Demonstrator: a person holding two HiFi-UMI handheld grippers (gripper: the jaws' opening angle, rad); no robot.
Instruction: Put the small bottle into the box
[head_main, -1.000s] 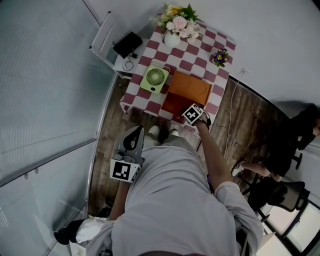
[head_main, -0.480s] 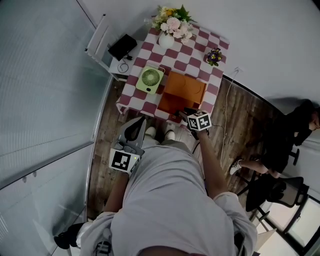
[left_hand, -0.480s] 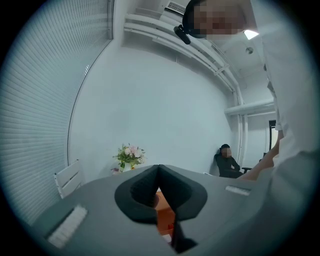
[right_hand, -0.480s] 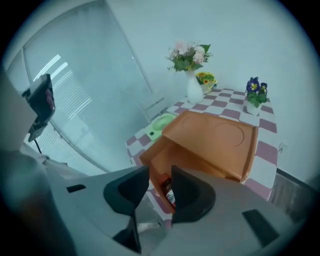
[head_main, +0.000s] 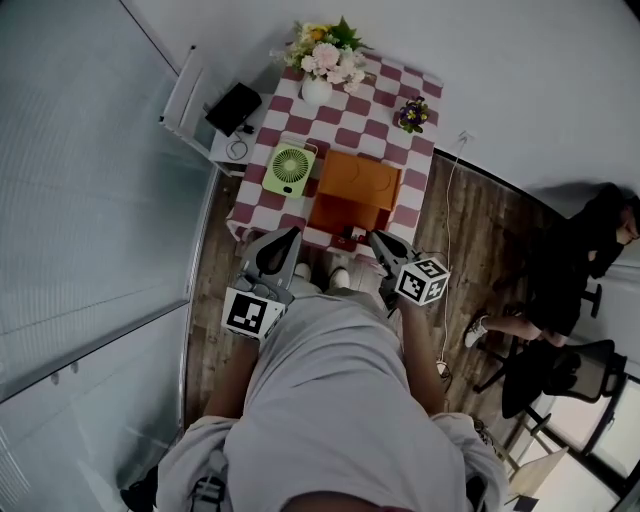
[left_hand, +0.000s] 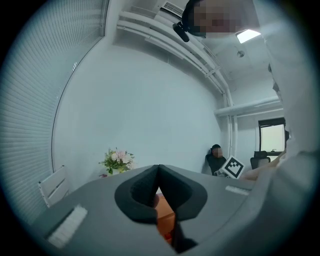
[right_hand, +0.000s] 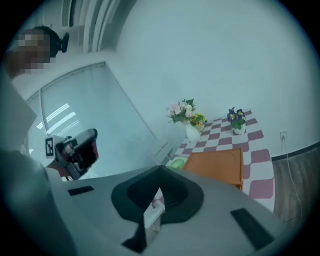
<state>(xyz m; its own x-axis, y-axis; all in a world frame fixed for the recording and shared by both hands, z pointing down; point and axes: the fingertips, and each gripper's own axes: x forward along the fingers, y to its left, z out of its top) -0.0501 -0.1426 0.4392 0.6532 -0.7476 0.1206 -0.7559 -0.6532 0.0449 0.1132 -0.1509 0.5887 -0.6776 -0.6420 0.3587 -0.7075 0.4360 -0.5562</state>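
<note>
The orange box (head_main: 357, 182) lies on the checkered table (head_main: 385, 85); its near part looks darker. A small dark object (head_main: 352, 233) sits at the box's near edge, too small to tell whether it is the bottle. My right gripper (head_main: 377, 239) hangs just off the table's near edge, right of that object, jaws shut with nothing between them. In the right gripper view the box (right_hand: 216, 166) lies ahead of the shut right gripper (right_hand: 160, 168). My left gripper (head_main: 291, 234) is held near the table's front left, jaws shut and empty; the left gripper (left_hand: 159, 168) also shows shut in its own view.
A green fan (head_main: 288, 167) stands left of the box. A vase of flowers (head_main: 318, 68) and a small potted plant (head_main: 410, 113) stand at the far side. A white stand with a black device (head_main: 231, 108) is at the left. A seated person (head_main: 590, 265) and an office chair (head_main: 560, 385) are at the right.
My right gripper has drawn back from over the box's near part, toward me and to the right. The left gripper has stayed about where it was.
</note>
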